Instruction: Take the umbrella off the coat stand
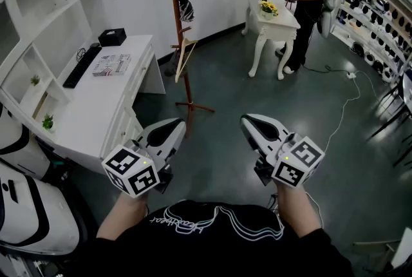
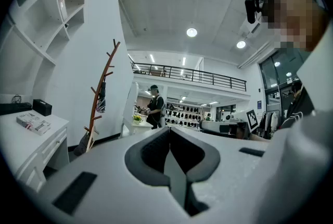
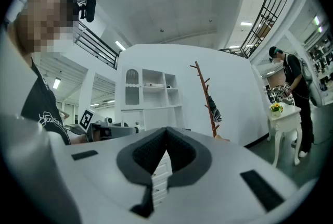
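Note:
The brown wooden coat stand (image 1: 177,31) rises from the dark floor near the white wall, well ahead of me. A dark folded umbrella (image 1: 185,4) hangs from one of its upper pegs. The left gripper view shows the stand (image 2: 102,87) and umbrella (image 2: 101,104) far off at the left. In the right gripper view the stand (image 3: 204,95) and umbrella (image 3: 214,112) lie beyond the jaws. My left gripper (image 1: 179,125) and right gripper (image 1: 246,120) are held side by side close to my body, both shut and empty, pointing level toward the stand.
A white desk (image 1: 96,108) with a keyboard, a black box and a book runs along the left, under white wall shelves. A white side table (image 1: 277,21) with flowers stands at the back right, a person (image 1: 310,5) beside it. A white cable (image 1: 344,108) trails across the floor.

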Demonstrator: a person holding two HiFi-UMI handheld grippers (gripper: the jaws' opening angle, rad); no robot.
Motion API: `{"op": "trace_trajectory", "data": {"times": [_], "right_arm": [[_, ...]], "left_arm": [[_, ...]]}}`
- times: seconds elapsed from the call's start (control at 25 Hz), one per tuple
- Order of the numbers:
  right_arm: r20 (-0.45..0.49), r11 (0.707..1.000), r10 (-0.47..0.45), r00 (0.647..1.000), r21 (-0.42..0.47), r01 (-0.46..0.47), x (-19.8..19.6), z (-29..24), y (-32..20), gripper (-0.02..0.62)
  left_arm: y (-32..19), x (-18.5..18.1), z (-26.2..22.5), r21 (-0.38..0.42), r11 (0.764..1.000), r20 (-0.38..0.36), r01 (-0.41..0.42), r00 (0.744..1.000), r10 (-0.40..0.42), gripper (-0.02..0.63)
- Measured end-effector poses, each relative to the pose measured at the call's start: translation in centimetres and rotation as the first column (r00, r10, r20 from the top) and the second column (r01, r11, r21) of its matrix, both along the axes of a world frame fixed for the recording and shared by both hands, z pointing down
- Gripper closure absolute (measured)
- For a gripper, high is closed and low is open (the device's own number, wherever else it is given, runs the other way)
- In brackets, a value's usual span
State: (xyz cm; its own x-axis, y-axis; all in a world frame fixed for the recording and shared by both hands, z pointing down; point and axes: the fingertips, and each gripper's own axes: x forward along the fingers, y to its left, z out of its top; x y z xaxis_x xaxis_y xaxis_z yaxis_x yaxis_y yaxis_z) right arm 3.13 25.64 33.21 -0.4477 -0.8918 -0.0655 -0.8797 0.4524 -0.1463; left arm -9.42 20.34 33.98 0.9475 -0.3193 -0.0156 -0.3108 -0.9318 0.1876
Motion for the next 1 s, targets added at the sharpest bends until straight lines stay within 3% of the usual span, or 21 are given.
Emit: {"op": "trace_trajectory", "data": {"times": [0.28, 0.64, 0.8, 1.0], "right_arm": [[-0.002, 1.0, 0.025, 1.0, -0.001, -0.025, 1.1, -0.3, 0.8, 0.595], [-0.009, 1.0, 0.014, 1.0, -0.002, -0.014, 1.2, 0.1, -2.6, 0.597], [-0.014, 1.0, 0.005, 1.0, 0.007, -0.005, 1.9, -0.4, -5.4, 0.484], [-0.043, 1.0, -0.007, 0.999, 0.007, 0.007, 3.5, -0.4, -11.0, 0.4]], "left_arm": [[0.7, 0.8, -0.4, 0.005, 1.0, 0.008, -0.022, 1.0, 0.022, 0.6], [-2.5, 0.7, 0.7, -0.027, 1.0, -0.003, -0.012, 1.0, 0.012, 0.6], [-5.6, 1.1, 0.7, -0.037, 0.999, -0.024, -0.006, 1.0, 0.005, 0.6], [-11.6, 2.5, 1.4, -0.059, 0.998, -0.04, 0.003, 0.999, -0.005, 0.6]]}}
